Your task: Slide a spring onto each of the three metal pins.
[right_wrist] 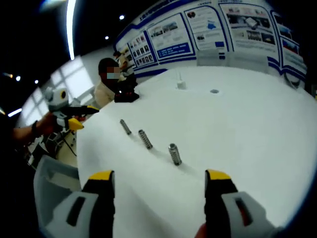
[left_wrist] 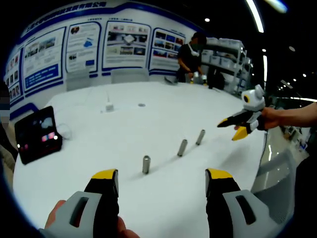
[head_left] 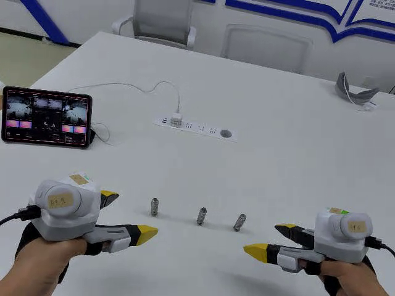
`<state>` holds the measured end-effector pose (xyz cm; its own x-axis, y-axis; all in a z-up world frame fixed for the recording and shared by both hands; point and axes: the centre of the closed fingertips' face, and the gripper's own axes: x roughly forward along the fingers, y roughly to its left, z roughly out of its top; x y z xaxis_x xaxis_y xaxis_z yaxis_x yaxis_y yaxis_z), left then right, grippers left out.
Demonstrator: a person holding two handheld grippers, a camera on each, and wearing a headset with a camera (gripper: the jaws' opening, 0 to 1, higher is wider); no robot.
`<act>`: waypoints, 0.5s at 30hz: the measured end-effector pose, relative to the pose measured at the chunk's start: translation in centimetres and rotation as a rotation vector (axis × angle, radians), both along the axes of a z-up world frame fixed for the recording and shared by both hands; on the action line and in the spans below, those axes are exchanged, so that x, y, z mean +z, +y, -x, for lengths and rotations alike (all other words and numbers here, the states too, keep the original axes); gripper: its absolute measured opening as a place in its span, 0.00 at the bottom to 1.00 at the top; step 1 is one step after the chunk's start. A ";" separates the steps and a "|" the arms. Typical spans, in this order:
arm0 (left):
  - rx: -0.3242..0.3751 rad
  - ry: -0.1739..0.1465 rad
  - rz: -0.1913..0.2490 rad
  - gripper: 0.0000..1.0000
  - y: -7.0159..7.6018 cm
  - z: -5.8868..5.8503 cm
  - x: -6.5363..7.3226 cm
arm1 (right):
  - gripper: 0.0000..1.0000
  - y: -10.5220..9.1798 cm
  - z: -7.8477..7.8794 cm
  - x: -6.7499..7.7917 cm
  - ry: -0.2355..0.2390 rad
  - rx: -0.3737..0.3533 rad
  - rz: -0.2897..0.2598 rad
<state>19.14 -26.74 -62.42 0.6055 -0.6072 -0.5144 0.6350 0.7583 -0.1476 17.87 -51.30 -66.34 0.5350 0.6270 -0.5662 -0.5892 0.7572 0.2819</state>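
Three short metal pins stand in a row on the white table: left pin, middle pin, right pin. Each looks ridged, as if a spring coil sits around it. My left gripper is open, left of the row, nothing between its yellow-tipped fingers. My right gripper is open to the right of the row, also holding nothing. In the left gripper view the pins stand ahead of the open left gripper. The right gripper view has the nearest pin just beyond the open right gripper.
A tablet leans at the left of the table, and a white power strip with a cable lies mid-table. A grey band rests at the far right. Chairs stand behind the table's far edge. A person sits at the table's end.
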 end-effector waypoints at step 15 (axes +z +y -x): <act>-0.021 -0.003 0.012 0.71 0.5 0.2 0.5 | 0.81 1.1 1.6 0.9 -0.035 -0.008 0.019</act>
